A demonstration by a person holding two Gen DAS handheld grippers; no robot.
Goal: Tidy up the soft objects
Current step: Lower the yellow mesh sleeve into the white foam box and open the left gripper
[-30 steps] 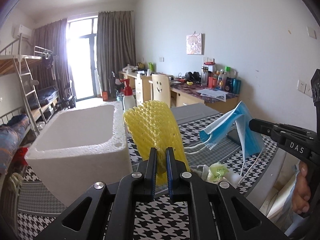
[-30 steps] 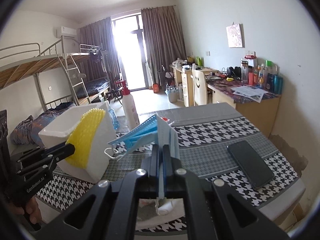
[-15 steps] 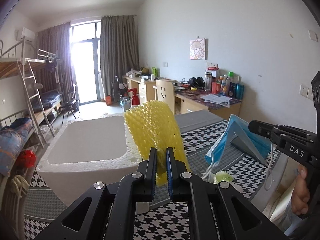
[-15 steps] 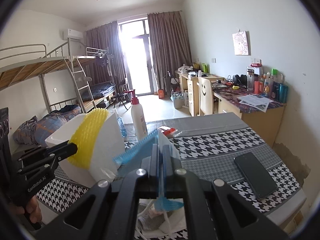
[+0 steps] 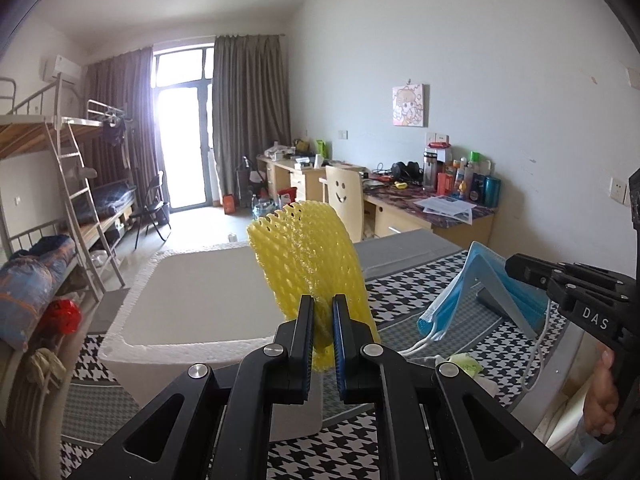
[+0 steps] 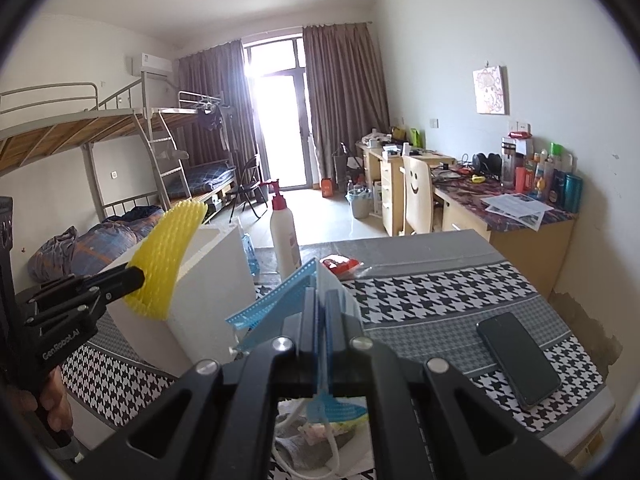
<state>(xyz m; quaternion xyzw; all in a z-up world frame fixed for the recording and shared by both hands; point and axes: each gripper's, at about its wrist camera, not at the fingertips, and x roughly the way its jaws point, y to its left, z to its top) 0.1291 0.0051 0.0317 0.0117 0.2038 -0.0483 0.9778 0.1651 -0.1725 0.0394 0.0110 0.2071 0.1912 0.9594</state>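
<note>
My left gripper (image 5: 320, 308) is shut on a yellow foam net sleeve (image 5: 308, 264) and holds it upright above the near rim of a white foam box (image 5: 192, 300). In the right wrist view the sleeve (image 6: 168, 256) shows at the left, against the box (image 6: 208, 292). My right gripper (image 6: 320, 300) is shut on a blue face mask (image 6: 276, 300), held above the table to the right of the box. The mask (image 5: 492, 296) hangs with its white ear loops trailing down in the left wrist view.
The table has a black-and-white houndstooth cloth (image 6: 440, 292). A black phone (image 6: 518, 358) lies on it at the right. A white pump bottle (image 6: 285, 232) stands behind the box. A small red packet (image 6: 340, 265) lies at the back. Crumpled soft items (image 5: 464, 364) lie near the front edge.
Both grippers have risen with their loads. The box now shows lower in view, with its open top visible under the yellow sleeve.
</note>
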